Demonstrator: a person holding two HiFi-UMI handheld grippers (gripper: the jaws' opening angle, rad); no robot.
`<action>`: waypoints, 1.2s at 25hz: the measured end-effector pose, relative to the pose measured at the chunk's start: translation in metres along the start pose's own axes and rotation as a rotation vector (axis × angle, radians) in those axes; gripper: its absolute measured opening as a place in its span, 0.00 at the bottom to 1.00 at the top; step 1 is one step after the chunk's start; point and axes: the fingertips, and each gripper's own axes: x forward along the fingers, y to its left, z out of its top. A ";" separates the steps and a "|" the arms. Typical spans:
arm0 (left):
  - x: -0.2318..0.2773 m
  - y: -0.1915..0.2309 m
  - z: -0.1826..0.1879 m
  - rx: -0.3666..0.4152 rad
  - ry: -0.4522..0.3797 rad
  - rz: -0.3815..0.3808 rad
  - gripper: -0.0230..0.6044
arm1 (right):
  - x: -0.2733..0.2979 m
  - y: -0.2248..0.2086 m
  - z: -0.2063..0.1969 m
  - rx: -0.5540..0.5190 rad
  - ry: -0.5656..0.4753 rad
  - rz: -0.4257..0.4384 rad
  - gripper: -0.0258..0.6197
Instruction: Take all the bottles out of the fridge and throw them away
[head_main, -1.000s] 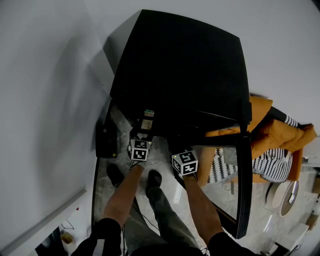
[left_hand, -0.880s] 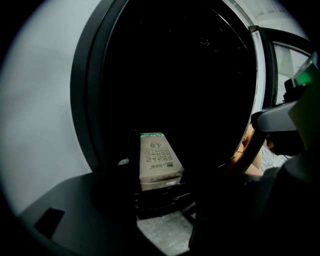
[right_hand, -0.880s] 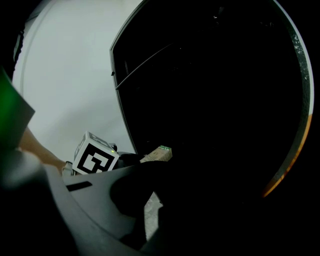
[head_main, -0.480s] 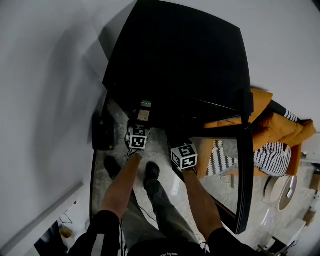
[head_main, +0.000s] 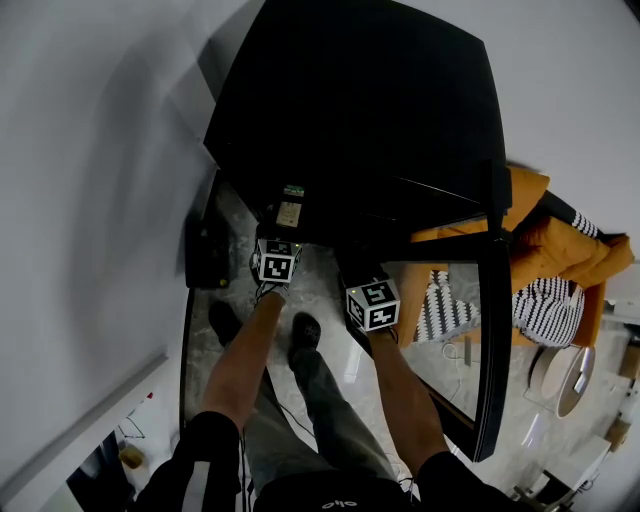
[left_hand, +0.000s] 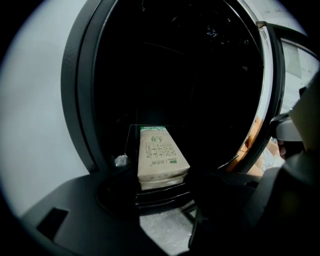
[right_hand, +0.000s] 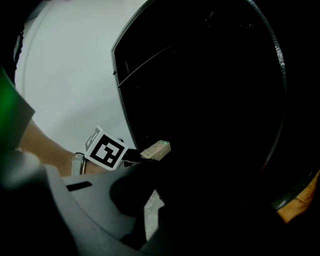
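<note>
The black fridge (head_main: 350, 110) stands in front of me, and its inside (left_hand: 190, 75) is dark, with no bottles visible. My left gripper (head_main: 284, 238) is shut on a beige carton (head_main: 290, 212) with a green top. The carton (left_hand: 160, 157) lies flat between the jaws, pointing into the fridge opening. My right gripper (head_main: 352, 272) hangs just right of it at the fridge front, shut and with nothing in it. In the right gripper view, its own jaws are lost in the dark, but the left gripper's marker cube (right_hand: 105, 148) and the carton (right_hand: 156, 150) show.
The open door's black frame (head_main: 489, 340) runs down the right side. Beyond it lie orange fabric (head_main: 560, 265) and a striped cloth (head_main: 545, 310). A black object (head_main: 210, 268) sits on the marble floor at the left. My shoes (head_main: 305, 352) stand below the grippers.
The head view has shifted a little. Both grippers stay at the fridge front, the left one still shut on the carton, which has edged slightly toward the opening.
</note>
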 end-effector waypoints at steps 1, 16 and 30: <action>0.000 -0.001 -0.001 -0.004 0.002 -0.005 0.48 | -0.001 0.000 -0.001 0.001 0.000 -0.001 0.05; -0.053 -0.021 0.010 -0.006 -0.018 -0.028 0.48 | -0.026 0.007 0.020 -0.001 -0.014 0.001 0.05; -0.197 -0.053 0.076 -0.016 -0.082 -0.021 0.48 | -0.076 0.038 0.075 0.011 -0.029 0.027 0.05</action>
